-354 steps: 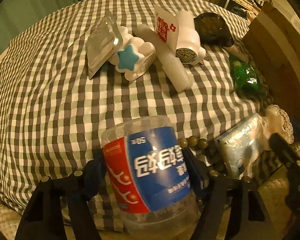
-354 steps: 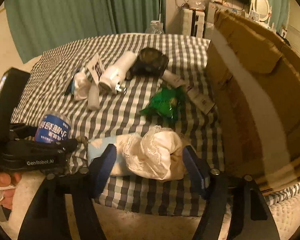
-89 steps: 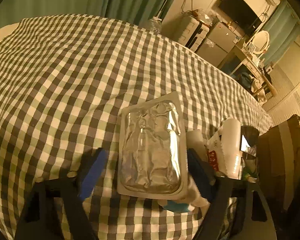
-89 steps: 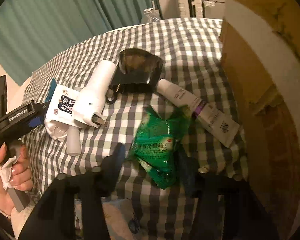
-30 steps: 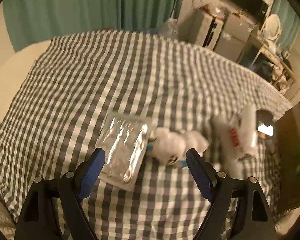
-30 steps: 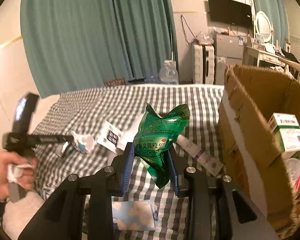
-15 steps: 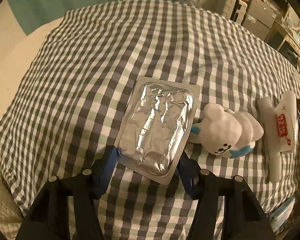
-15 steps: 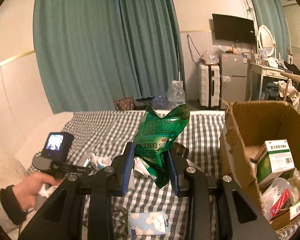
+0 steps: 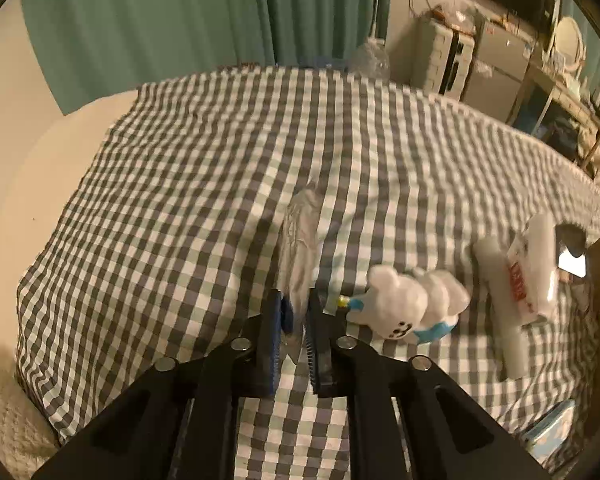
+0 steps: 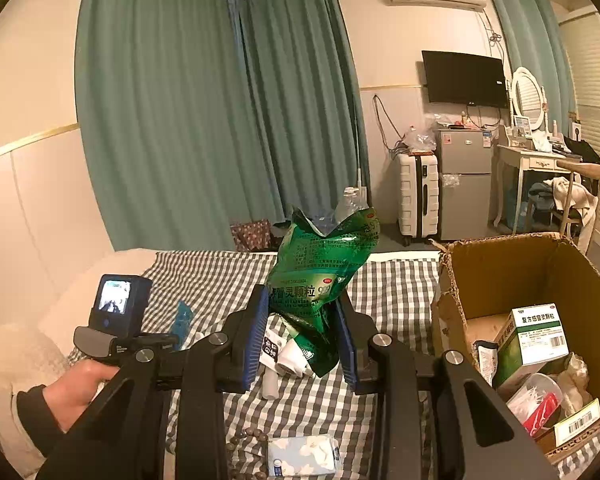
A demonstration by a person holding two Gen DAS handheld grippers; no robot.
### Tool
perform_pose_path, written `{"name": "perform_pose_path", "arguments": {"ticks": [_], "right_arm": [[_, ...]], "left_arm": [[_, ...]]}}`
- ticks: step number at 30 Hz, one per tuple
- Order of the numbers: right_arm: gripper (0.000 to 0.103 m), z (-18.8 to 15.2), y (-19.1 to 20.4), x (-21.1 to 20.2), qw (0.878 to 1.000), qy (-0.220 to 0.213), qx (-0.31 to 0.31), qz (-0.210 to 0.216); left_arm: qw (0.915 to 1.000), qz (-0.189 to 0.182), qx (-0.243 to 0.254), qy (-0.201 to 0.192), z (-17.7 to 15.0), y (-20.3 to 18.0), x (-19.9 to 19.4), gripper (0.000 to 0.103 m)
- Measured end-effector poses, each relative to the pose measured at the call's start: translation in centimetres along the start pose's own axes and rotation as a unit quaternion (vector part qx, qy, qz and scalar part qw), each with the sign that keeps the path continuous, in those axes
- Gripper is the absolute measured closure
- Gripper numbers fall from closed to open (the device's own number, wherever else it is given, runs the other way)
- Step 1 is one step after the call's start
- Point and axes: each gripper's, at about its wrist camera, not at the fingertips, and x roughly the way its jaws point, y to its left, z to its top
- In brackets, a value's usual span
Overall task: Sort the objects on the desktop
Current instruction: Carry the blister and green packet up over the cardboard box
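We are midway through the sorting, with a thing in each gripper. The left gripper (image 9: 293,320) has closed on the foil packet (image 9: 298,248); its jaws are nearly together with the packet's near edge pinched between them. The packet stands on edge, so from the left wrist view we see it almost edge-on. Its long axis runs away from the gripper toward the far side of the bed (image 9: 180,184), and its far end seems to hang just above the checked cover, though the blur makes this hard to judge.

The right gripper (image 10: 302,332) is clamped on the green pouch (image 10: 320,276) and holds it clear above the bed. The pouch is roughly upright: its long axis runs up and down, the torn open top points up, and the lower end hangs below the jaws.

The cardboard box (image 10: 512,264) sits to the right, open at the top and already holding a medicine carton (image 10: 534,336) and other small things. We judge the next move for the right gripper is to carry the pouch right, over the box wall, and only then let go. The left must lift the packet clear of the white bear toy (image 9: 408,308), which lies just to its right, and keep a firm pinch, since a thin sheet held by one edge may swing or slip.
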Motion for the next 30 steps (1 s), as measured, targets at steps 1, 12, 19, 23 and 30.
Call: {"name": "perform_pose_path", "arguments": {"ticks": [1,12,19,23,30], "right_arm": [[0.071,0.1,-0.1,-0.2,1.000,-0.002,0.001,0.000],[0.071,2.2,0.3,-4.2,0.999,-0.041,-0.003,-0.007],[0.071,3.9,1.1,-8.4,0.998,-0.057,-0.016,-0.023],[0.071,4.7,1.9,-11.4,0.996,-0.075,-0.028,-0.031],[0.071,5.5,1.6,-16.5,0.992,-0.102,-0.039,-0.058]], "left_arm": [[1.0000,-0.004,0.000,-0.004,0.5,-0.2,0.1,0.096],[0.9947,-0.034,0.018,-0.095,1.5,-2.2,-6.8,0.096],[0.9826,-0.055,0.010,-0.177,1.2,-2.4,-15.6,0.096],[0.9759,-0.073,0.009,-0.205,0.5,-2.6,-19.9,0.096],[0.9684,-0.104,0.011,-0.227,-1.0,-3.8,-25.6,0.096]]}}
